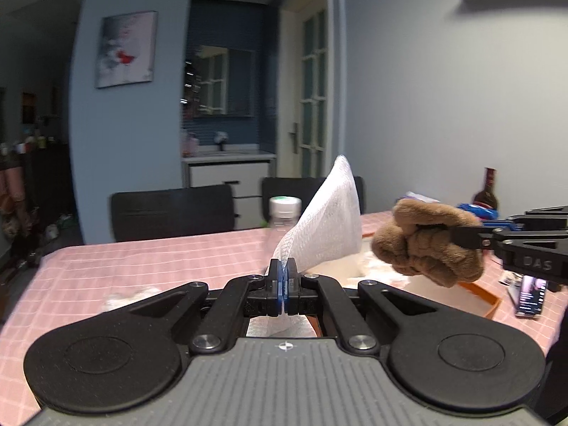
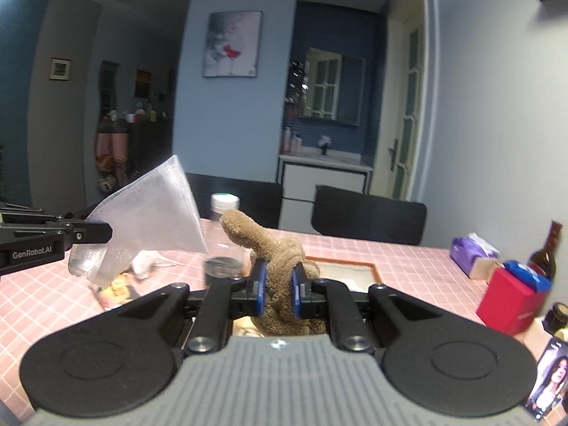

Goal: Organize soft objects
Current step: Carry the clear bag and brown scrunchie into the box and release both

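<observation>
Nearest us, our left gripper (image 1: 283, 277) is clamped tight on a white mesh cloth (image 1: 325, 229), which fans up and to the right above the table (image 1: 149, 259). Our right gripper (image 2: 279, 285) squeezes a brown plush toy (image 2: 275, 259), raised over an orange-rimmed tray (image 2: 376, 269). Beyond stands a clear bottle (image 2: 224, 209) with a white cap. Farther right sit a red box (image 2: 507, 301), a purple tissue pack (image 2: 470, 250) and a dark bottle (image 2: 545, 248); a phone (image 2: 548, 380) lies near right.
</observation>
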The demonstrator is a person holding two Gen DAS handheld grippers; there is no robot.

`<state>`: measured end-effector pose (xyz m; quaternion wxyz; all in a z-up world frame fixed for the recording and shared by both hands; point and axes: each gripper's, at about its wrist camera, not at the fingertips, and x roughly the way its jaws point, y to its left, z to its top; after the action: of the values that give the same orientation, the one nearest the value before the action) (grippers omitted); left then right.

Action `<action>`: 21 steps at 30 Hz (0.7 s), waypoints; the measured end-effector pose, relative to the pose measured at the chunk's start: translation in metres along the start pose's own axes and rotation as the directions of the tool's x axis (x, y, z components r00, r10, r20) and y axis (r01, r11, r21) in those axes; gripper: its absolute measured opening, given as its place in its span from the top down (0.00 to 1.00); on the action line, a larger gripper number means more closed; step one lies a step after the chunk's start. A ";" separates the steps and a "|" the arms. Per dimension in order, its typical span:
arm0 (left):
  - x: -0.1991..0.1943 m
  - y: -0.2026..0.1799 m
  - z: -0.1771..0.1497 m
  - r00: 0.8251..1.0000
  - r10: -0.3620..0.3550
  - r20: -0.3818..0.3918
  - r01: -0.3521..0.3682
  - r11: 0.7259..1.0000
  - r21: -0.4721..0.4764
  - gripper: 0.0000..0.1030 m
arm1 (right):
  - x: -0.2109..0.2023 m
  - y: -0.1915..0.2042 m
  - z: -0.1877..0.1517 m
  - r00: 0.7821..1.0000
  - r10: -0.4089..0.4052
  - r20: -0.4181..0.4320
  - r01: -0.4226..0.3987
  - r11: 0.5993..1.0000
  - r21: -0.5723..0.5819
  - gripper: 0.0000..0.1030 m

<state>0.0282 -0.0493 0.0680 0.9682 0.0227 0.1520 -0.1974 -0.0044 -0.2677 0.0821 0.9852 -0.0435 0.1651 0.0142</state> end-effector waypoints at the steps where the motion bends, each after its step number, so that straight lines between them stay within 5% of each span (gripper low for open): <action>1: 0.005 -0.005 0.002 1.000 -0.017 -0.004 0.017 1.000 0.010 0.99 | 0.003 -0.005 0.000 1.000 -0.013 -0.010 0.013 1.000 0.001 0.88; 7: 0.045 -0.039 0.008 0.992 -0.106 -0.068 0.109 0.993 0.050 0.99 | 0.028 -0.036 -0.005 0.994 -0.060 -0.094 0.063 0.998 0.032 0.88; 13: 0.086 -0.068 0.002 0.979 -0.129 -0.160 0.144 0.986 0.086 0.99 | 0.054 -0.064 -0.019 0.979 -0.006 -0.206 0.041 0.985 0.166 0.88; 21: 0.126 -0.092 -0.018 0.947 -0.133 -0.291 0.190 0.965 0.179 0.99 | 0.081 -0.056 -0.024 0.951 0.038 -0.306 -0.006 0.994 0.105 0.88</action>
<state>0.0978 -0.1800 0.0143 0.9103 0.1370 0.2660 -0.2859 0.0664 -0.3244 0.0381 0.9482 0.0075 0.3175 0.0098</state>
